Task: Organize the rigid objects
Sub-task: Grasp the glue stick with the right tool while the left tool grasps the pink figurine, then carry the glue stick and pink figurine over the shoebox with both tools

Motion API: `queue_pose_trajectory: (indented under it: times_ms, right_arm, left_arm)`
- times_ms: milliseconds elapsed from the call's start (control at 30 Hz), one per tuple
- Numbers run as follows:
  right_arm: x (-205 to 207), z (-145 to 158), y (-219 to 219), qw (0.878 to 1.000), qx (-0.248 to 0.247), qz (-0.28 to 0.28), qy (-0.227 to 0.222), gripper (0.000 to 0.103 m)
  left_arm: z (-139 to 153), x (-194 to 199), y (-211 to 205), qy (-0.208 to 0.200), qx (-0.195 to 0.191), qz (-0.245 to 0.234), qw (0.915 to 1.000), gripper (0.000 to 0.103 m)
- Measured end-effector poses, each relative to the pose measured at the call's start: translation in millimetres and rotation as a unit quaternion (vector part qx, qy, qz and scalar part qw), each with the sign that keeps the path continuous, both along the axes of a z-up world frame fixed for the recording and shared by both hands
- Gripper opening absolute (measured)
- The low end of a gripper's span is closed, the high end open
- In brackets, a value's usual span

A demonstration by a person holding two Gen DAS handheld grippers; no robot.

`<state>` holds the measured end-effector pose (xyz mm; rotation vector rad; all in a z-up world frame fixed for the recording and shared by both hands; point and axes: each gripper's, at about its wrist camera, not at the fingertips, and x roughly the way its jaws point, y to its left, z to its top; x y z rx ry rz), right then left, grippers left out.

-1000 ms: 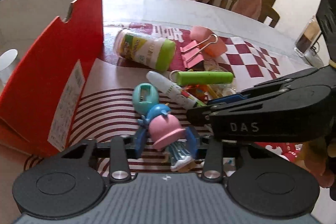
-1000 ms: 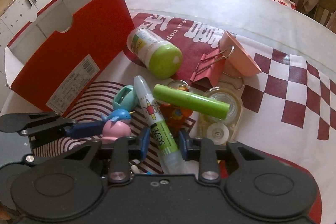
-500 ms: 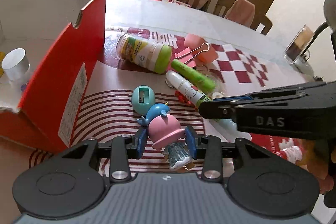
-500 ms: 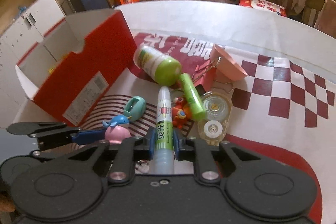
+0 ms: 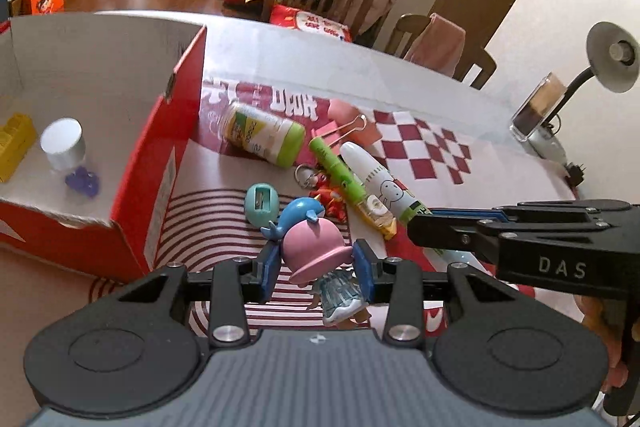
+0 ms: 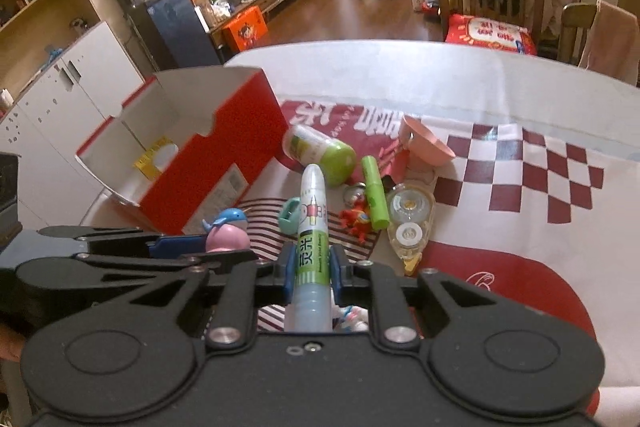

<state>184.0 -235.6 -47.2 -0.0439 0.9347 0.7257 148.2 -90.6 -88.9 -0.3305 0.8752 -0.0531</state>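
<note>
My left gripper [image 5: 316,269] is shut on a pink-hatted figurine with a blue whale on top [image 5: 312,247] and holds it above the striped mat; it also shows in the right wrist view [image 6: 228,233]. My right gripper [image 6: 312,267] is shut on a white-and-green glue pen [image 6: 313,227], lifted off the table; the pen also shows in the left wrist view [image 5: 380,183]. The open red box [image 5: 160,163] stands to the left, with a white cylinder [image 5: 62,143], a purple piece [image 5: 82,181] and a yellow item [image 5: 14,143] inside.
On the mat lie a green-capped jar [image 5: 262,135], a green marker [image 5: 338,167], a teal sharpener [image 5: 262,203], a red keychain toy [image 5: 326,193], pink binder clips [image 5: 352,125], a tape dispenser [image 6: 410,219] and a pink bowl [image 6: 426,145]. A desk lamp [image 5: 612,59] stands far right.
Both grippers have risen and pulled back from the pile. The right gripper closed on the glue pen and lifted it. The left keeps the figurine; the box interior has come into view.
</note>
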Motion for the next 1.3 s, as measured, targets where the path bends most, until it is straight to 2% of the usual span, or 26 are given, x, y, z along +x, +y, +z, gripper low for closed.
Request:
queue_pose_trajectory:
  times_ms: [467,900,1300]
  right_arm:
    - [-24.5,40.1,36.3,1.0,0.006,-0.009,-0.025,0.016]
    - [-31.4,60.7,99.7,0.999,0.014,-0.009,-0.049,0.016]
    - [-28.7,53.1,160.2,0.998,0.008,-0.02,-0.05,0.016]
  left_arm:
    - [49.2,-10.3,31.3,-0.01,0.029,-0.021,0.9993,0.039]
    - [83.7,-14.2,111.1,-0.034,0.047,-0.014,0.9982,0.039]
    - [88.7,-9.7,190.9,-0.027,0.069,-0.011,0.9972,0.039]
